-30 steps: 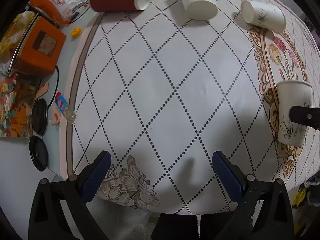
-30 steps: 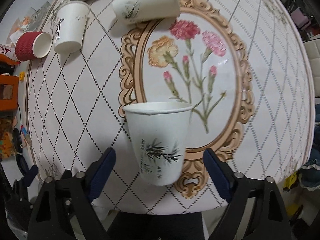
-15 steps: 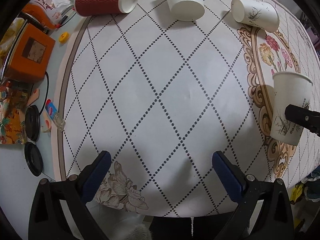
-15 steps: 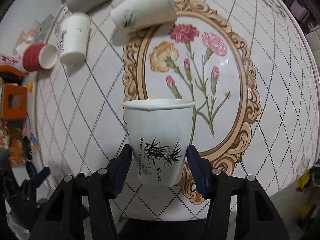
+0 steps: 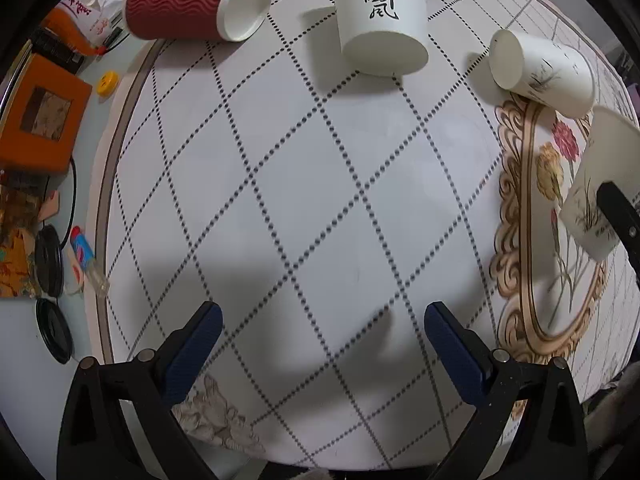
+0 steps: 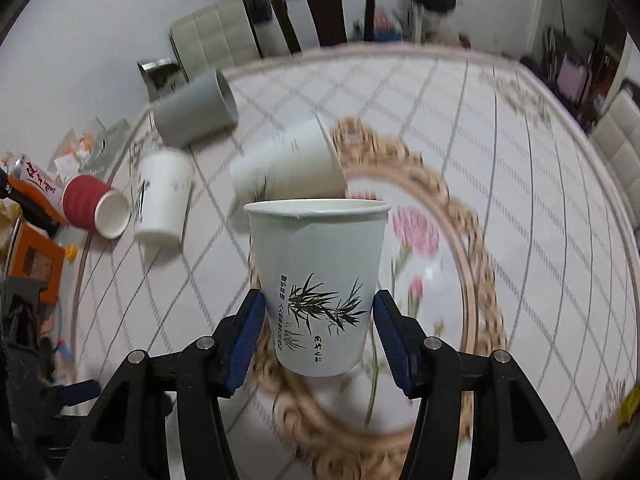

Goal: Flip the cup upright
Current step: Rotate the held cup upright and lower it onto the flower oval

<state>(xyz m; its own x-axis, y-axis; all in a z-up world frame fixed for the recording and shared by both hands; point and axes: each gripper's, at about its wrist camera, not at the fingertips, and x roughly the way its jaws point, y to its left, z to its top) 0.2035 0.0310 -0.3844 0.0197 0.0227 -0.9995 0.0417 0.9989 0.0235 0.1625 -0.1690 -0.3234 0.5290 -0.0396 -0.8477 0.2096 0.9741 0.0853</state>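
My right gripper [image 6: 319,320] is shut on a white paper cup with a bamboo print [image 6: 318,280]. The cup is upright, mouth up, and held above the floral oval of the tablecloth. The same cup [image 5: 596,184] shows at the right edge of the left wrist view with a right finger [image 5: 618,212] against its side. My left gripper [image 5: 320,340] is open and empty over the diamond-patterned cloth. Other cups lie on their sides: a red ribbed one [image 5: 192,2], a white one with calligraphy [image 5: 380,16], a white bamboo one [image 5: 540,72] and a grey one [image 6: 196,110].
A round table with a patterned cloth [image 5: 280,184]. On its left edge are an orange box [image 5: 38,120], black lids [image 5: 52,320], a yellow cap [image 5: 108,83] and small clutter. Chairs [image 6: 324,4] stand beyond the far side.
My right gripper closed on the bamboo cup and lifted it off the cloth, tilting the view up. My left gripper moved forward toward the lying cups and stayed open.
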